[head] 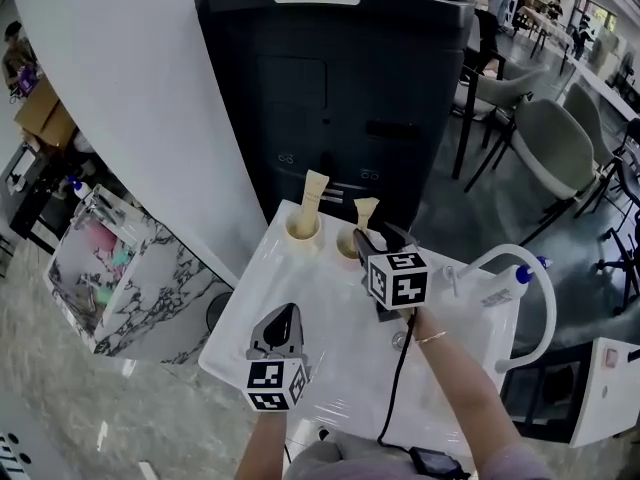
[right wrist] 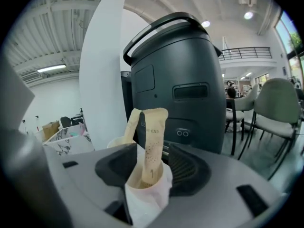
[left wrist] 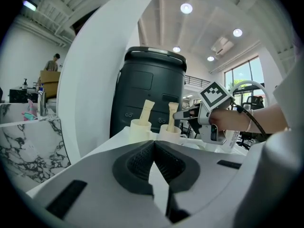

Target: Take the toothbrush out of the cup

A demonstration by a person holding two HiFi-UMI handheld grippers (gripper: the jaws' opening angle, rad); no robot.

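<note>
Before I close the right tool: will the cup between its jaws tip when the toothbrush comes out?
Possibly: the cup looks small and light and stands free on the tabletop, so it may tip or lift. The toothbrush leans loosely inside, so it should slide out easily, though its paper wrapper may crumple.

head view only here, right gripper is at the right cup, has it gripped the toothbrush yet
Observer: Not yet. The right gripper view shows the right gripper with jaws apart, the wrapped toothbrush standing between them, not gripped.
Operator: is the cup in there too
Observer: Yes, the rim of the cup also sits between the jaws.
Operator: and the left one
Observer: The left gripper has its jaws together, nothing between them.
</note>
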